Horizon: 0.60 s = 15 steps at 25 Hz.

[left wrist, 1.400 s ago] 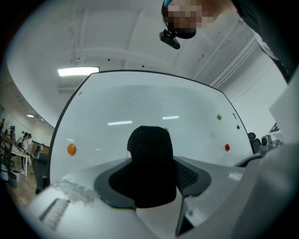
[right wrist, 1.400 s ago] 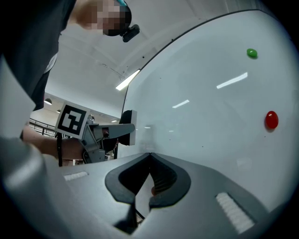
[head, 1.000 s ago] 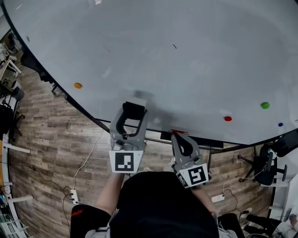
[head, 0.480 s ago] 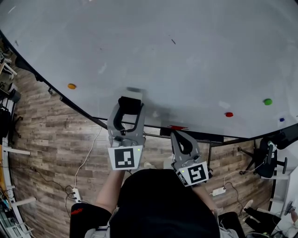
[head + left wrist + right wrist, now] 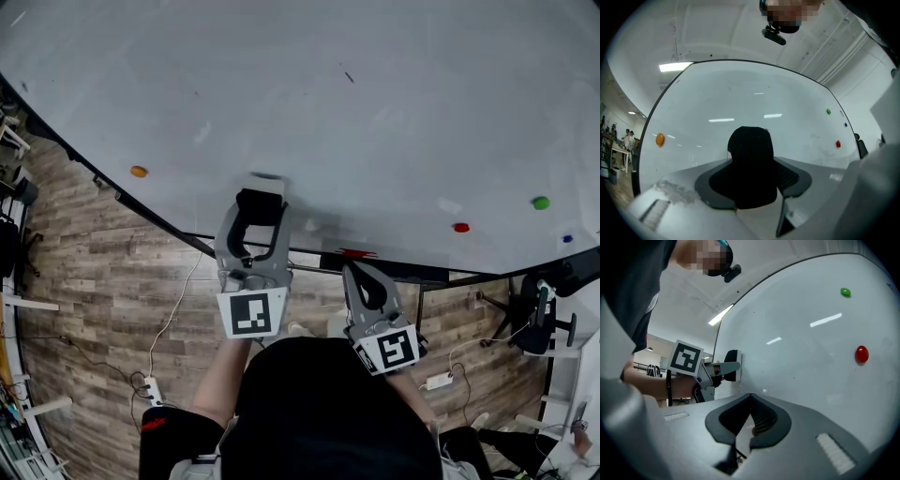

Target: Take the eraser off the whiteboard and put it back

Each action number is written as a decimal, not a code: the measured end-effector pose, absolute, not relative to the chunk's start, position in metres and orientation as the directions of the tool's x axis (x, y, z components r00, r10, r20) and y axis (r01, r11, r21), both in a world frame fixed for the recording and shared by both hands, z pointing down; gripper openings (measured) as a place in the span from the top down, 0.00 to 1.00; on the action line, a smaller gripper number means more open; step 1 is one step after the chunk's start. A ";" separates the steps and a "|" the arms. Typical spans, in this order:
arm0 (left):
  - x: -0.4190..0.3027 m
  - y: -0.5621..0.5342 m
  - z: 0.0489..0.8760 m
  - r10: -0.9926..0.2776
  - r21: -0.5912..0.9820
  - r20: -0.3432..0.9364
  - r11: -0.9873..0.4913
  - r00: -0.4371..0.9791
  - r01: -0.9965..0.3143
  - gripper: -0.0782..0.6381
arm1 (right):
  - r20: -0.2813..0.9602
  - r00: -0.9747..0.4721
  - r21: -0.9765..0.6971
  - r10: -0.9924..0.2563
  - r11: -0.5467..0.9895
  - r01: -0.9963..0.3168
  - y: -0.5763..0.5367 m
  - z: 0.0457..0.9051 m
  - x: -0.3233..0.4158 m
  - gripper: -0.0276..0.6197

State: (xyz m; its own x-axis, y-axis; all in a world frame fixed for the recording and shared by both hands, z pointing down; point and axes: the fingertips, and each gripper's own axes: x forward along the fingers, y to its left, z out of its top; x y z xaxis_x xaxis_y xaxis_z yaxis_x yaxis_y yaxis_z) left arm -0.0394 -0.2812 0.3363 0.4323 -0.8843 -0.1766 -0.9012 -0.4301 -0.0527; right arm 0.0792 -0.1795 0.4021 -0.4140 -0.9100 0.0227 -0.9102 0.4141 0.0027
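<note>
Left tongs [image 5: 262, 202] clamped on eraser [image 5: 750, 154] flat against whiteboard [image 5: 394, 103]; right tongs [image 5: 749, 402] closed, empty, at 4 o'clock.

A: whiteboard [image 5: 375, 112] is super glossy and smooth, bright reflections streak all over it. eraser [image 5: 750, 154] looks matt black, kinda fuzzy, felt maybe?

B: yeah, looks like it. left gripper [image 5: 262, 204] and right gripper [image 5: 750, 397] are matt grey plastic, with dark ribbed pads [image 5: 761, 420] that look rubbery. floor [image 5: 103, 272] is wood-grain planks, low sheen. red magnet [image 5: 861, 354] looks like shiny, smooth plastic.
</note>
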 end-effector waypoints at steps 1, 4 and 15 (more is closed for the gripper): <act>-0.040 -0.282 0.336 -0.885 -0.054 -0.178 -0.428 0.431 -0.902 0.56 | 0.022 -0.415 0.003 -0.910 0.415 -0.910 -0.180 0.402 0.079 0.95; -0.039 -0.283 0.336 -0.885 -0.065 -0.182 -0.424 0.429 -0.903 0.56 | 0.025 -0.415 0.001 -0.909 0.415 -0.910 -0.180 0.403 0.079 0.95; -0.038 -0.285 0.336 -0.894 -0.071 -0.172 -0.408 0.414 -0.910 0.55 | 0.030 -0.416 -0.001 -0.909 0.416 -0.909 -0.178 0.404 0.081 0.95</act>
State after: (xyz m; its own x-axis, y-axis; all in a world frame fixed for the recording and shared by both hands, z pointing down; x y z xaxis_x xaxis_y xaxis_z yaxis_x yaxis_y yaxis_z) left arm -0.0381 -0.2847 0.3357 0.4138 -0.8941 -0.1715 -0.9103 -0.4077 -0.0713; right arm 0.0814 -0.1781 0.4044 -0.4160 -0.9089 0.0302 -0.9093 0.4161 -0.0006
